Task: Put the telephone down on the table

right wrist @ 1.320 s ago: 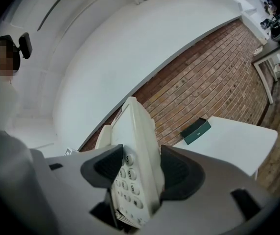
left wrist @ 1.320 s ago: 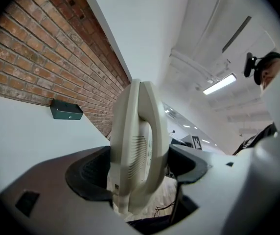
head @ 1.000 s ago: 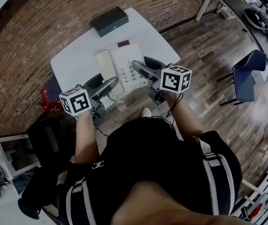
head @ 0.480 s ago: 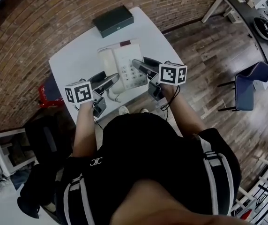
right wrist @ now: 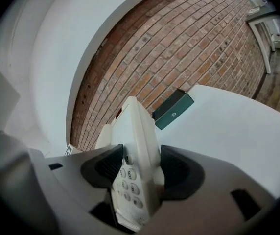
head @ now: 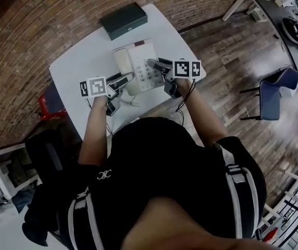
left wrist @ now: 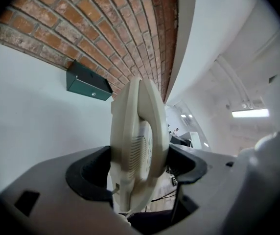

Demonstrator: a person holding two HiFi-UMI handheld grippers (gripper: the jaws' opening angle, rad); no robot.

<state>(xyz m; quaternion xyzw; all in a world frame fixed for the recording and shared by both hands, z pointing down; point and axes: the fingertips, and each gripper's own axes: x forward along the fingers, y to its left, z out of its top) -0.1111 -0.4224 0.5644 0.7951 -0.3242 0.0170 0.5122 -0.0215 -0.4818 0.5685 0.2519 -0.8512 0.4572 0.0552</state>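
Note:
A white desk telephone [head: 137, 66] with handset and keypad is held between both grippers over the white table [head: 78, 69]. My left gripper [head: 124, 80] is shut on its handset side, and the handset [left wrist: 136, 141] fills the gap between the jaws in the left gripper view [left wrist: 137, 169]. My right gripper [head: 157, 66] is shut on the keypad side, and in the right gripper view [right wrist: 140, 168] the keys [right wrist: 128, 173] show between the jaws. Whether the telephone rests on the tabletop I cannot tell.
A dark green box [head: 124, 20] lies at the table's far edge, beyond the telephone. The phone's cord [head: 131, 101] trails toward the near edge. A red object [head: 47, 106] sits left of the table, a blue chair [head: 273, 94] to the right.
Both grippers have carried the telephone forward, from the table's near edge to farther in over the tabletop, closer to the green box. Both stay clamped on it.

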